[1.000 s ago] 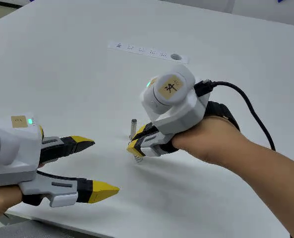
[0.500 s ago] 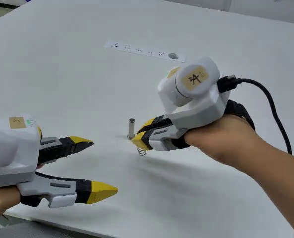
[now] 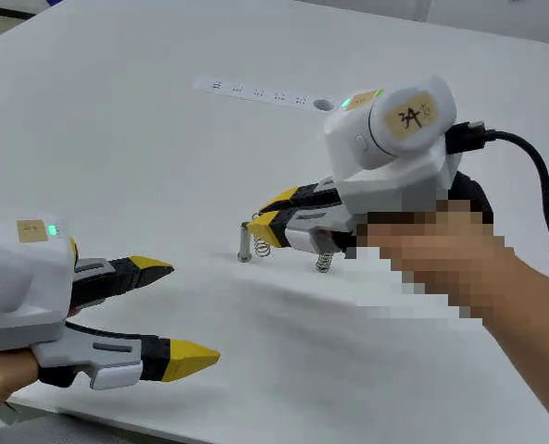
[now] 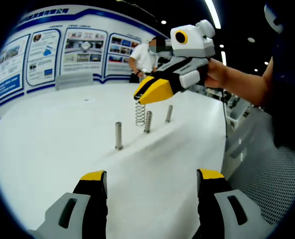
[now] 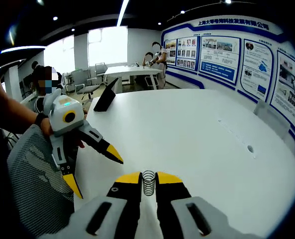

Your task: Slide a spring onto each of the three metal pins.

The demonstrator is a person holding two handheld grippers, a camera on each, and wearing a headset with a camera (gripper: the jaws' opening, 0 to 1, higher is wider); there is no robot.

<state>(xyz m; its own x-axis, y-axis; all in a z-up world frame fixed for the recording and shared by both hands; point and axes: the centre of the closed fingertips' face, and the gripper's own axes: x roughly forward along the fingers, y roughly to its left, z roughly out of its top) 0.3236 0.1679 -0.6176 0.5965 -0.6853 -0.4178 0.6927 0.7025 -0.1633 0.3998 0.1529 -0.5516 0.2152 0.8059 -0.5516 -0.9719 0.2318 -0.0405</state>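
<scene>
Spring [image 3: 262,247] held aloft: your right gripper [image 3: 263,220] is clamped on its top coils and holds it upright above the white table [image 3: 117,139]. In the head view it hangs just beside the bare pin [image 3: 244,242], which stands at about 9 o'clock of it. In the left gripper view the spring hangs free of the tabletop, close to the middle pin [image 4: 147,121] of a row of three, and is not yet over any tip. Your left gripper [image 3: 175,311] hovers at about 8 o'clock of the pins, well apart from them, with its jaws spread wide and nothing between them.

On progress, the far pin [image 4: 169,113], at 3 o'clock of the held spring and under your right gripper in the head view, looks already sleeved by a second spring [image 3: 323,263]. So one of three seems done. The bare pin plainly has none. Whether the middle pin wears one is too small to tell. This spring, and perhaps one more, are therefore left to place.

The step in hand is the lining up. The open lower end must come over a pin's tip and drop straight, and a tilt there would likely snag the wire on the tip.
</scene>
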